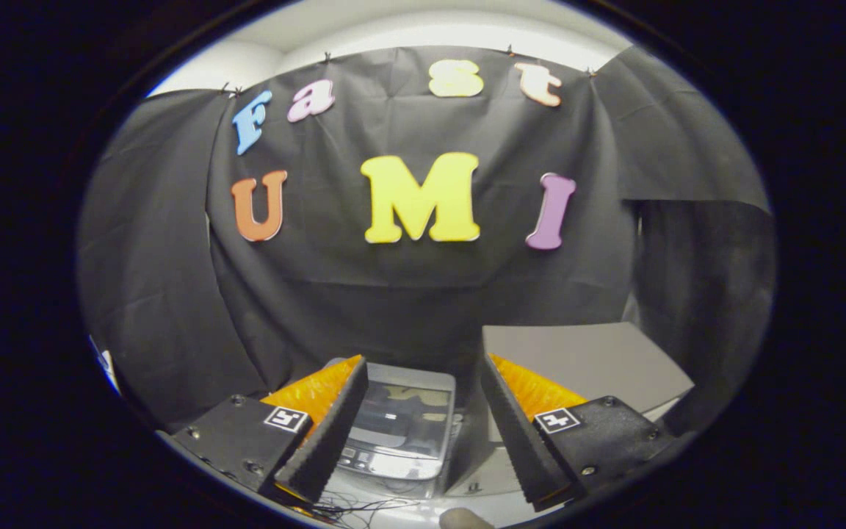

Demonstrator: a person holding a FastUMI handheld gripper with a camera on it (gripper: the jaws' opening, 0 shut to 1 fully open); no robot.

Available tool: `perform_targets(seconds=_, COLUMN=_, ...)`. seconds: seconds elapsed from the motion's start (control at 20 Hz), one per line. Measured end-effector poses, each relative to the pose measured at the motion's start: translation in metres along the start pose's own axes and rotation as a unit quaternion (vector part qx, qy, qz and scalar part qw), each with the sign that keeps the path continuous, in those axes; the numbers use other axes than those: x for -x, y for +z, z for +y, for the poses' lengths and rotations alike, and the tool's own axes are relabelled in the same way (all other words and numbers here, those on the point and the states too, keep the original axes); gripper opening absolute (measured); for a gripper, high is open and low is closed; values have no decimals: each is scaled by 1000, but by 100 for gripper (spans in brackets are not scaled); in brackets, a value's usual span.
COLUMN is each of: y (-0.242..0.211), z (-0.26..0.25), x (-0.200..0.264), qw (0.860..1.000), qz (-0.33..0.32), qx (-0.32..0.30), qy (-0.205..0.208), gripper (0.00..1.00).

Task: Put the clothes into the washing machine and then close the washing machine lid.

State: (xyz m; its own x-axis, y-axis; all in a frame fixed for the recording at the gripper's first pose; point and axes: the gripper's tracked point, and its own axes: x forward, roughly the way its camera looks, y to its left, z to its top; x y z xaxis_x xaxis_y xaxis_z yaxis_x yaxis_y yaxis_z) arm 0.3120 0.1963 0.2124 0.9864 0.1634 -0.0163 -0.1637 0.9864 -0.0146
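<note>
- Two fingers of the gripper (pixel 423 382) stand wide apart with nothing between their ribbed black pads; orange backing shows behind each pad (pixel 331 433)
- Between the fingers and just beyond them sits the small washing machine (pixel 401 426); its glossy dark lid (pixel 402 419) lies flat and closed, a control strip along its near edge
- Thin wires (pixel 364 507) trail on the pale surface below the machine
- Beyond the right finger lies a grey board (pixel 592 356); black cloth wall (pixel 408 294) hangs behind everything
</note>
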Motion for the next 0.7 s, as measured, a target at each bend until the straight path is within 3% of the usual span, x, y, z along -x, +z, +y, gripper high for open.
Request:
perform_targets(seconds=0.25, y=-16, z=-103, x=87, qw=998, qz=-32, qx=1, qy=-50, gripper=100)
perform_targets(seconds=0.5, y=-68, z=-185, x=164, qw=996, qz=-14, qx=-27, qy=-86, gripper=100)
perform_targets(seconds=0.7, y=-112, z=-222, x=219, qw=994, qz=2, qx=-46, qy=-95, gripper=100)
